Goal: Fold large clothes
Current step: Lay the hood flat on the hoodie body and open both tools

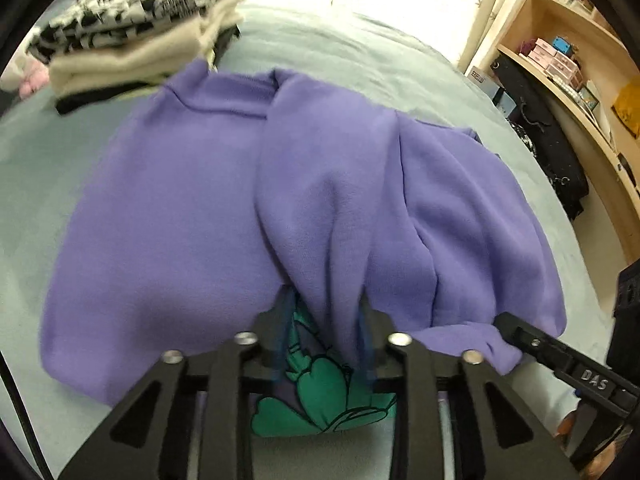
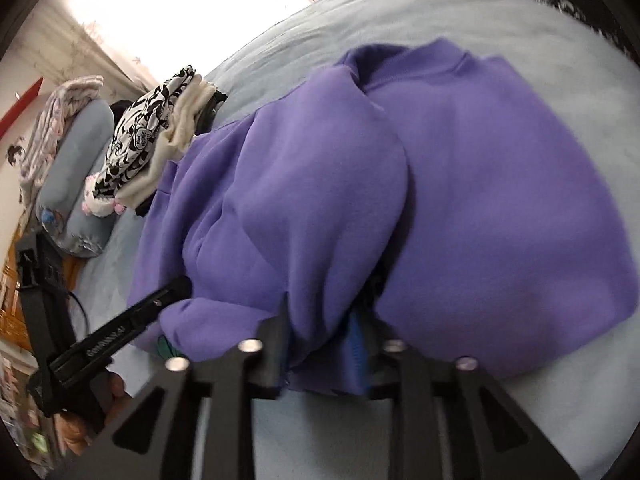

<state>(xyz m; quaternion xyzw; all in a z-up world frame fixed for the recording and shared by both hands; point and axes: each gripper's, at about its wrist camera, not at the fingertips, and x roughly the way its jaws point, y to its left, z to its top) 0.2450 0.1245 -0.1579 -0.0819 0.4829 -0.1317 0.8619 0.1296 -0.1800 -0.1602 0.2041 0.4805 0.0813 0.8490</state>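
The pale blue-grey bed [image 1: 380,64] carries the purple fleece sweatshirt [image 1: 168,208] filling mid-frame. Left gripper [image 1: 326,320] and right gripper [image 2: 326,320], both narrow, pinch its near hem; carry both evenly toward the upper-frame collar, keeping the edge taut.

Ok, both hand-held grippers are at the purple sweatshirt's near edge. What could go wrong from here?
1. The left hand-held gripper pinches only a narrow bunched ridge of the purple sweatshirt; it could slip out mid-fold.
2. Carrying the hem forward may nudge the folded stack just beyond the collar.
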